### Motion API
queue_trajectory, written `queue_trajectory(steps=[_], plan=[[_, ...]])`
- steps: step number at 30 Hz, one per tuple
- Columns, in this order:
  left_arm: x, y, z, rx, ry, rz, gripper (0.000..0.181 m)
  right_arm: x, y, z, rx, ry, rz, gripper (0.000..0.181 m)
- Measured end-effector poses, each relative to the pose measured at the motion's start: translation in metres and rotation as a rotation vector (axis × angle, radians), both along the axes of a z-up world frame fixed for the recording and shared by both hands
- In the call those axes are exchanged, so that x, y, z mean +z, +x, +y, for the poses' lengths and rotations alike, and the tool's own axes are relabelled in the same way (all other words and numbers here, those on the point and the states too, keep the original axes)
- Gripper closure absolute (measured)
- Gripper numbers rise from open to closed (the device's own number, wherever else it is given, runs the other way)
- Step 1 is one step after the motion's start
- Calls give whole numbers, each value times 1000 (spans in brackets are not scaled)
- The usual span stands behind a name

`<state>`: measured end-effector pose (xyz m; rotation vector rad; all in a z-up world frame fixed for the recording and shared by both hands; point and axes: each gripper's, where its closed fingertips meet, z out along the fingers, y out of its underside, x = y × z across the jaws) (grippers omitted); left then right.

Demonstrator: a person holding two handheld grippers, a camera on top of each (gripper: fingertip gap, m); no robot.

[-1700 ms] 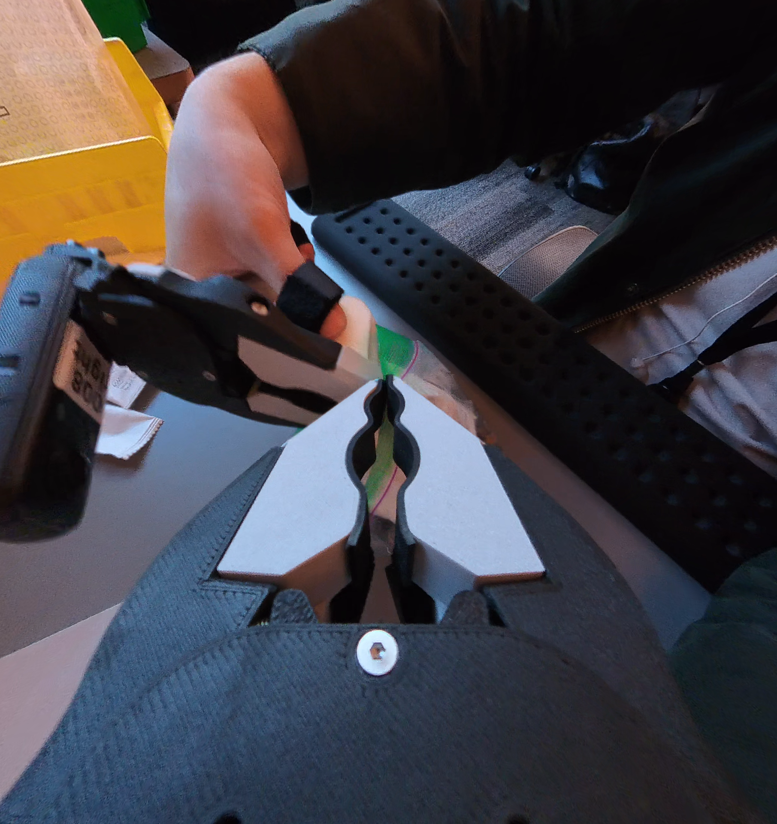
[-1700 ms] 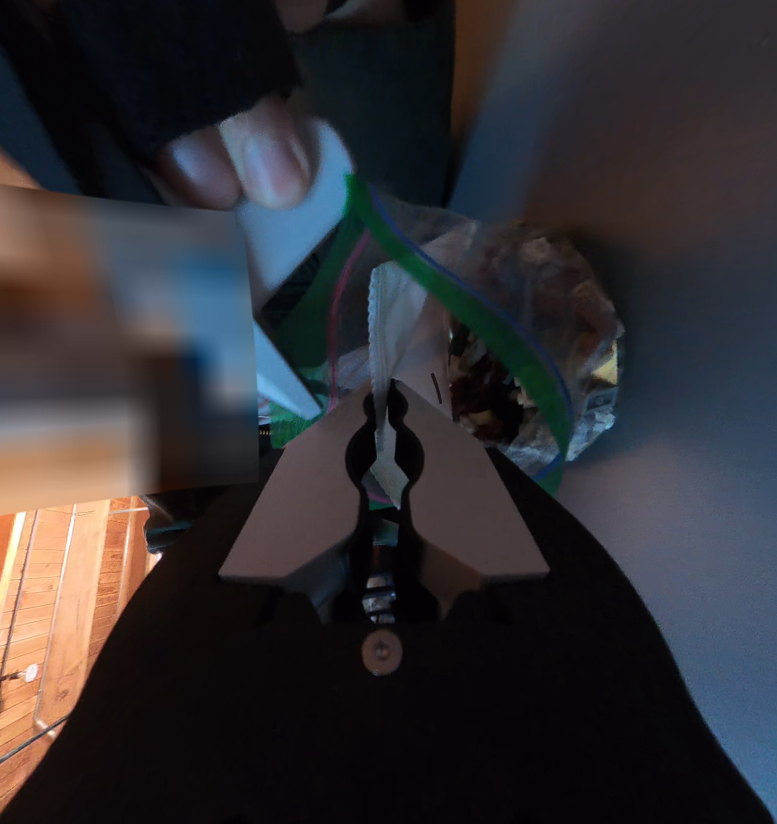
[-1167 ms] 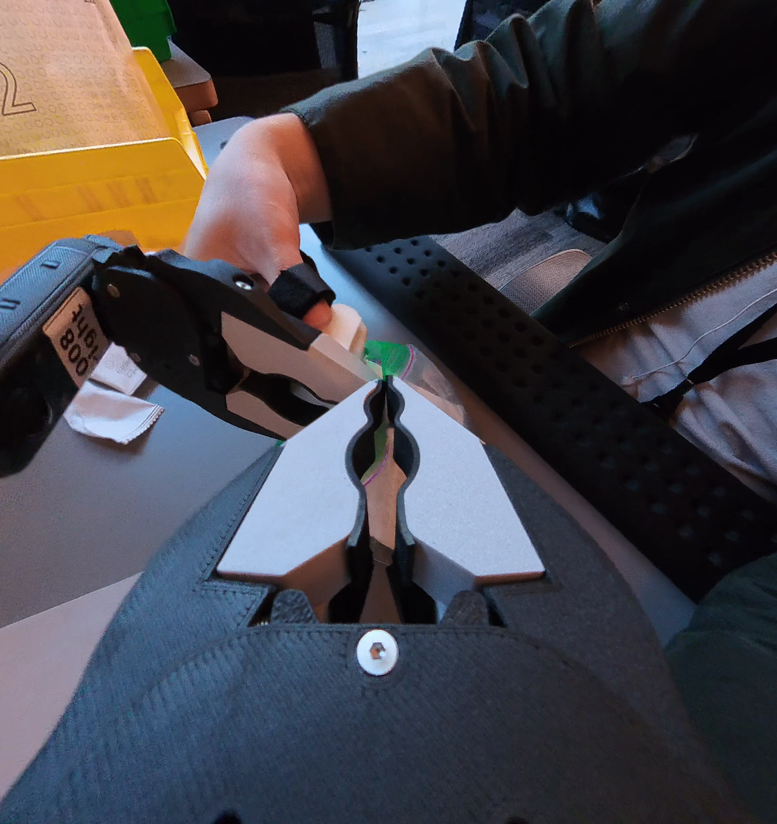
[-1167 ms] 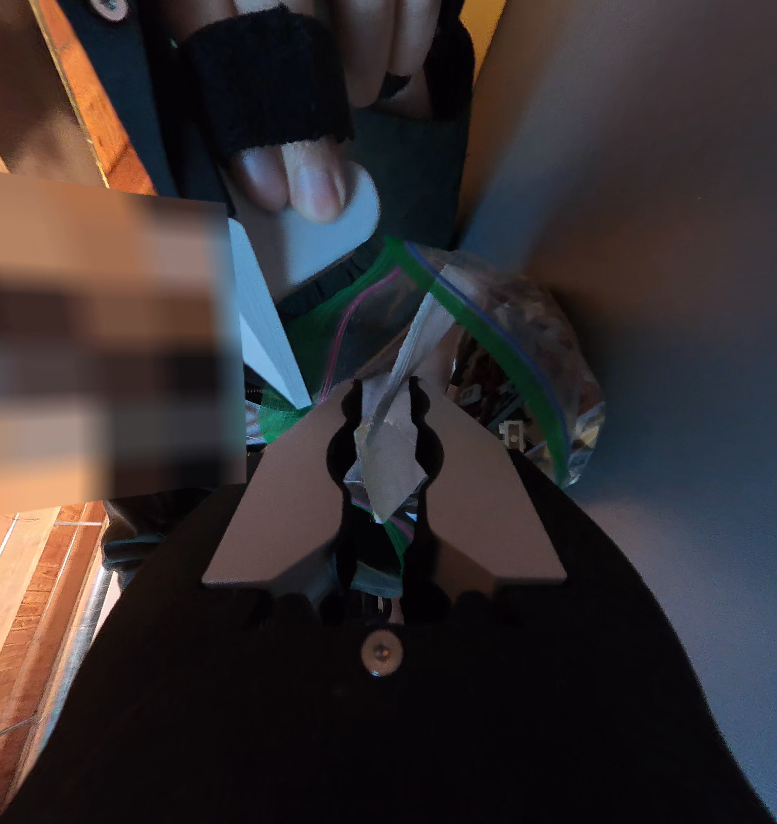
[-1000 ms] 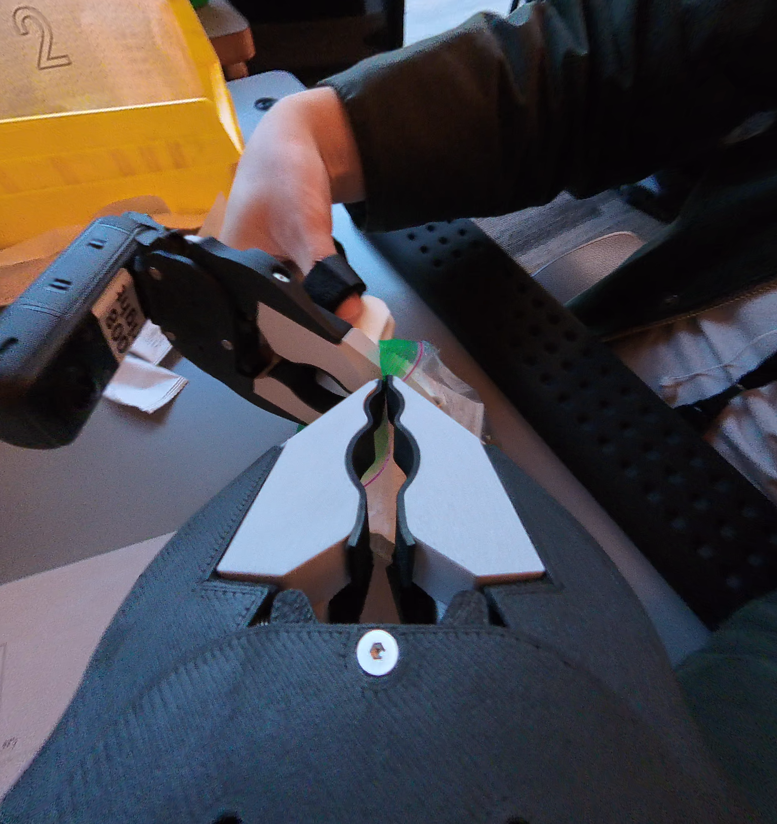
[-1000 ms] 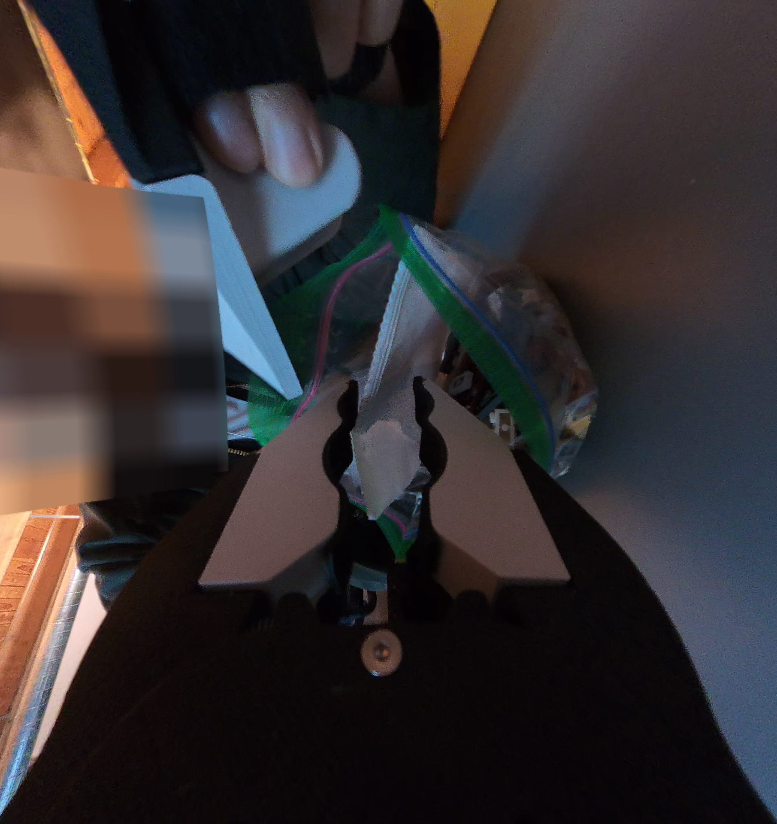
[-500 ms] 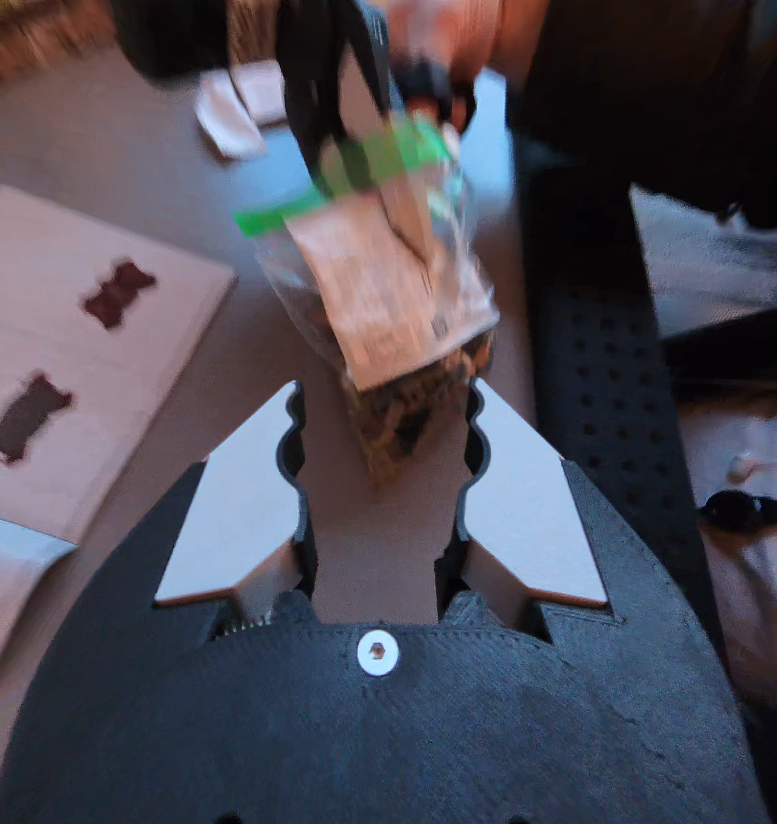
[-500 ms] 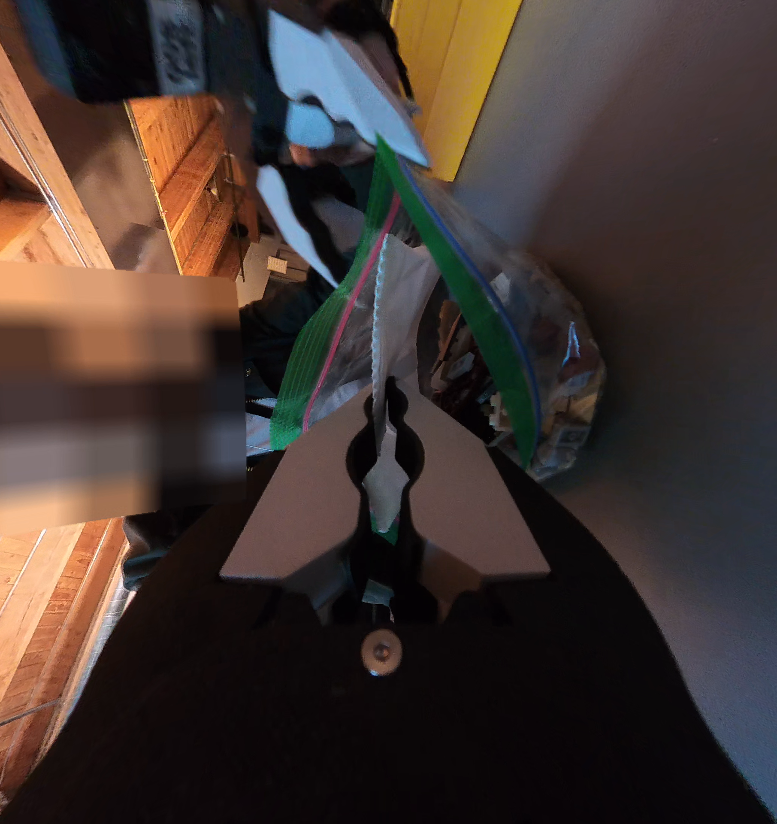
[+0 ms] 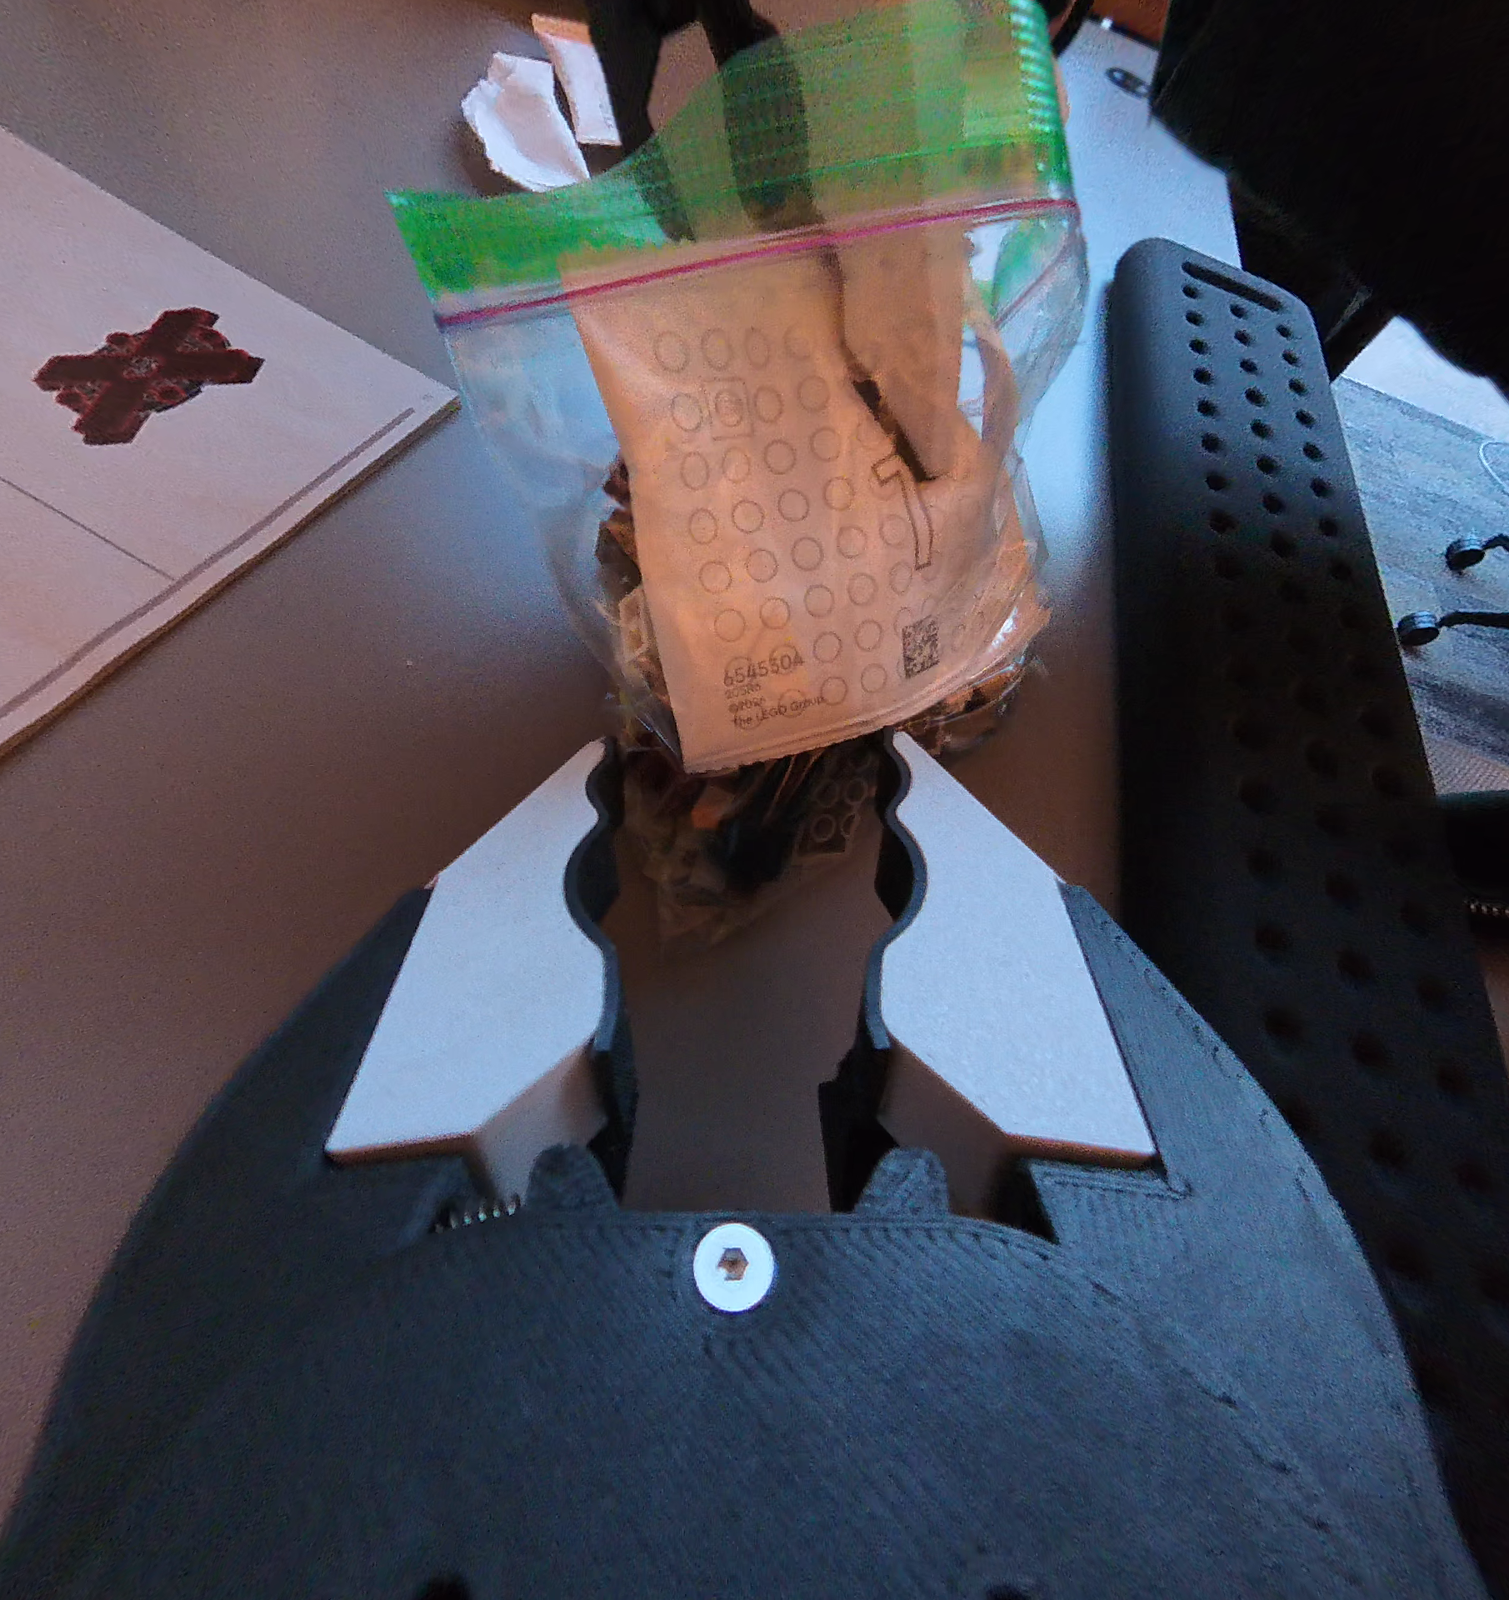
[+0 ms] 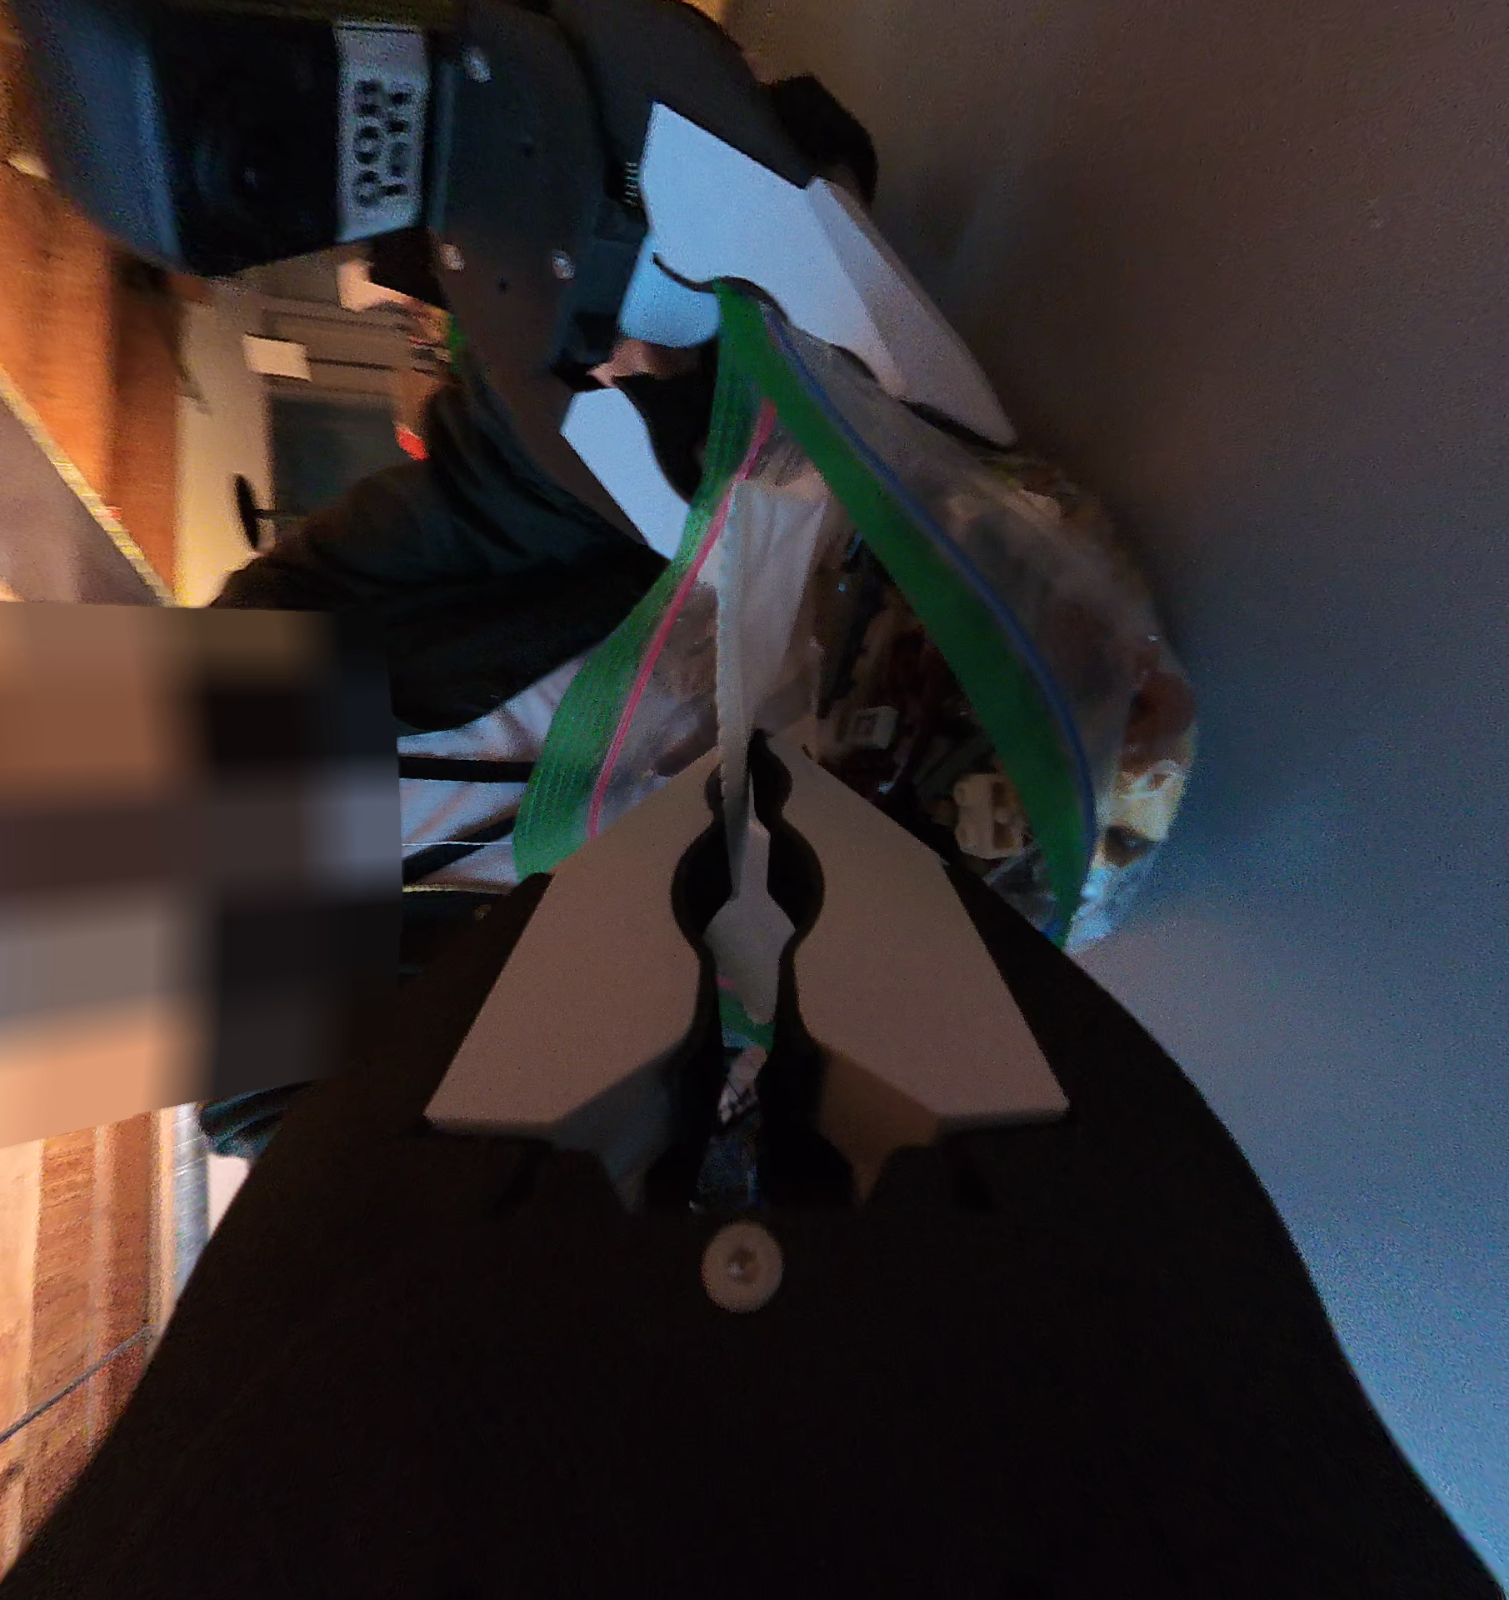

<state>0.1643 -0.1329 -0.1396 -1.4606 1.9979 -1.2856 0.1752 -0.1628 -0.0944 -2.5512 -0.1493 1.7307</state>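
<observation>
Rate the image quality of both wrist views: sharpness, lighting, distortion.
Left wrist view: mostly sharp and warmly lit, with wide-angle bending at the edges; the clear green-topped zip bag blurs at its top. Right wrist view: dim, grainy, soft throughout, with the right gripper nearly silhouetted.

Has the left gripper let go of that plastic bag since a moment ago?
Yes. The left gripper now stands open, backed away from the bag's green top toward its bottom on the grey table.

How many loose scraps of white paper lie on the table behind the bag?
2, both at the far edge of the left wrist view: one crumpled scrap, and a flatter one just right of it, partly behind the bag. More may be hidden.
</observation>
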Motion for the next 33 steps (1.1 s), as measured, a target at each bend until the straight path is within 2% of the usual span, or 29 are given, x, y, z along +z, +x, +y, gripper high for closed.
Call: queue_trajectory(steps=[4,8,10,12,16,20,21,26,30,33], plan=[[11,-6,7,2,-48,-14,132,-14,12,1,37,-6,-180,181],[57,3,28,56,-306,-152,129,-16,11,1,53,53,-195,178],[63,16,35,64,-403,-134,126,-15,10,0,55,71,-202,174],[60,26,30,19,-499,-77,125,-14,10,-1,65,96,-214,170],[56,41,19,-50,-596,-48,144,-12,11,2,65,203,-274,171],[83,53,28,-52,-710,-165,166,-9,8,1,92,276,-289,180],[89,55,31,-55,-722,-194,180,-8,7,0,100,271,-275,181],[99,55,26,-98,-673,-246,181,-1,-4,-2,140,277,-221,181],[118,51,24,-94,-646,-322,181,-2,-16,1,216,299,-275,181],[122,50,27,-60,-644,-352,181,-7,-30,5,261,267,-299,181]])
